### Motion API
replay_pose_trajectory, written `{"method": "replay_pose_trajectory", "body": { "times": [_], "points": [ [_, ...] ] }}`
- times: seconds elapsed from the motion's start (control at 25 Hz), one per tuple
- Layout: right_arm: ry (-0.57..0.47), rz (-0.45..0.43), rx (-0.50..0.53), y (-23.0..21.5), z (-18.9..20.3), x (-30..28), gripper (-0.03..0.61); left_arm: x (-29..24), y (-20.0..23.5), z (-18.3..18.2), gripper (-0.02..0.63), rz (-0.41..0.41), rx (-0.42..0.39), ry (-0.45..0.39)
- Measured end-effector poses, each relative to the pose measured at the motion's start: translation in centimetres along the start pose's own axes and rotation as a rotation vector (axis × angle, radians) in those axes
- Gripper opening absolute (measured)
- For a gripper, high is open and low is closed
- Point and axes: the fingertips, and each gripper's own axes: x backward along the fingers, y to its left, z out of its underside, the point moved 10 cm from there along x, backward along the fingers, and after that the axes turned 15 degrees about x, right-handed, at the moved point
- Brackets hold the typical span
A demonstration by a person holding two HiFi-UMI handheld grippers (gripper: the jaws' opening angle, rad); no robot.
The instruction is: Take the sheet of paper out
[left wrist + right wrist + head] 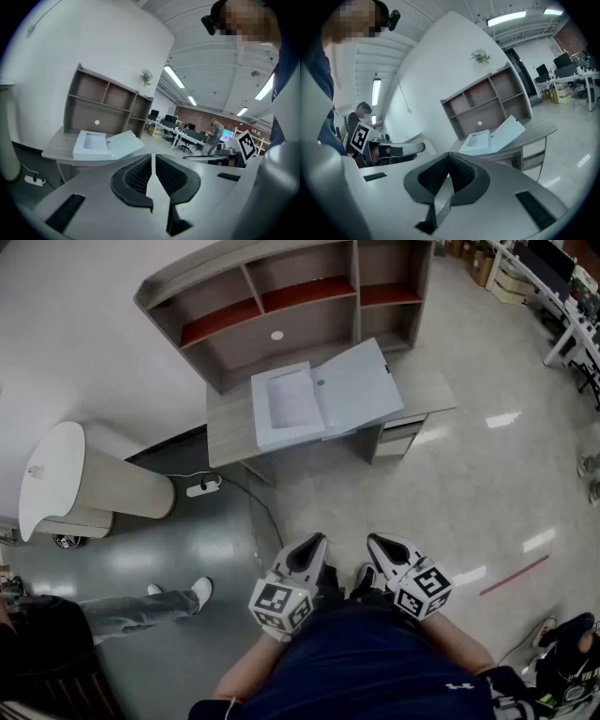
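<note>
Both tools are clenched on nothing: the left hand-held gripper and the right hand-held gripper each show their ribbed pads pressed together with no object between them. They are held side by side, tips pointing forward.

Well ahead of both tips, across bare floor, a flat pale box sits on the table, in front of a shelf unit. Its lid is thrown open, lying to the right of the tray. Inside the tray is a whitish flat layer, most likely the sheet of paper; nothing else can be made out in there.

The sheet should be very light and limp, easy to crease or tear, and likely to cling flat to the tray bottom. A sensible hold is at a free edge or corner on the near side, lifted a little first so a pad can slip under, with the other hand-held gripper steadying the box wall.
</note>
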Motion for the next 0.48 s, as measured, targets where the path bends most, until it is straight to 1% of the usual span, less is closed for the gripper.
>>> {"method": "replay_pose_trajectory", "body": {
  "times": [0.12, 0.2, 0.36, 0.48],
  "points": [
    [0.003, -0.007, -0.012, -0.6, 0.7, 1.6, 0.014, -0.6, -1.3, 1.2, 0.038, 0.006, 0.028, 0.018],
    [0.001, -0.006, -0.010, -0.7, 0.8, 2.2, 0.014, -0.7, -1.7, 1.4, 0.038, 0.010, 0.036, 0.017],
    [-0.002, 0.008, 0.001, 0.0, 0.7, 2.9, 0.014, 0.0, -2.3, 1.1, 0.038, 0.005, 0.020, -0.011],
    [0.001, -0.004, 0.021, 0.5, 0.5, 2.5, 0.014, 0.8, -2.1, 1.1, 0.038, 0.003, 0.022, -0.031]
  ]
}}
